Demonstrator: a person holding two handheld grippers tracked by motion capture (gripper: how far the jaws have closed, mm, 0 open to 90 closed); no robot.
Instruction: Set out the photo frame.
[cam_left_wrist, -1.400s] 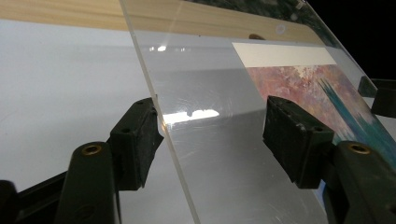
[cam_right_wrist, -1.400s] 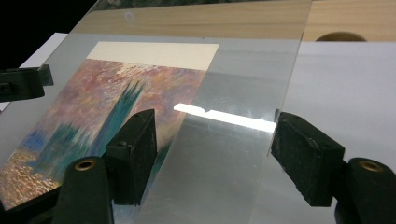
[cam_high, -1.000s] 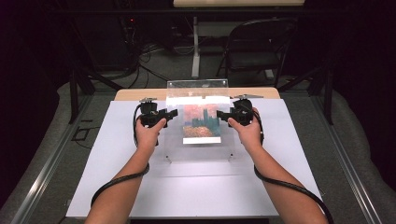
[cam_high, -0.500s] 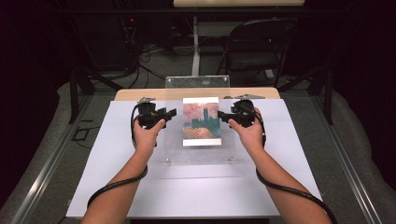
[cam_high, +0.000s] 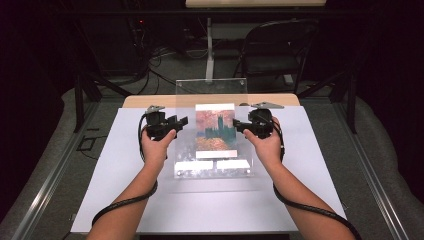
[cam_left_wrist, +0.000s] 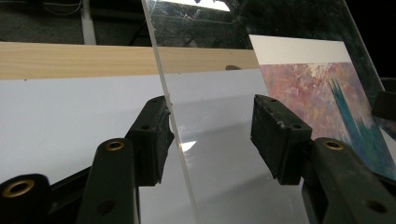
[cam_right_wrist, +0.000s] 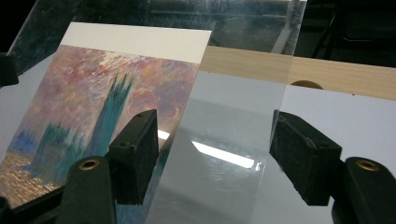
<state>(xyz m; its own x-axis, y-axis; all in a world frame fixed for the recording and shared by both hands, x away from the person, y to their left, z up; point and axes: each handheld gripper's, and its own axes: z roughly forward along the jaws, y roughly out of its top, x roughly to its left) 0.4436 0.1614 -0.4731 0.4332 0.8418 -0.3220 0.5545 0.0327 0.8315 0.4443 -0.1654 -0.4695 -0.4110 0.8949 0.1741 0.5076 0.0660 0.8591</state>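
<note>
Clear acrylic frame (cam_high: 212, 125) stands tilted between left claw (cam_high: 181, 121) and right claw (cam_high: 239, 126).

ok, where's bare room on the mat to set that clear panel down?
Bare white mat left of the left gripper, right of the right gripper, and in front of the clear base between the forearms. Crowded mid-table: upright clear panel with the picture.

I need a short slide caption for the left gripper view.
Left gripper, fingers open, straddles the edge of a clear plastic sheet holding a painted picture.
</note>
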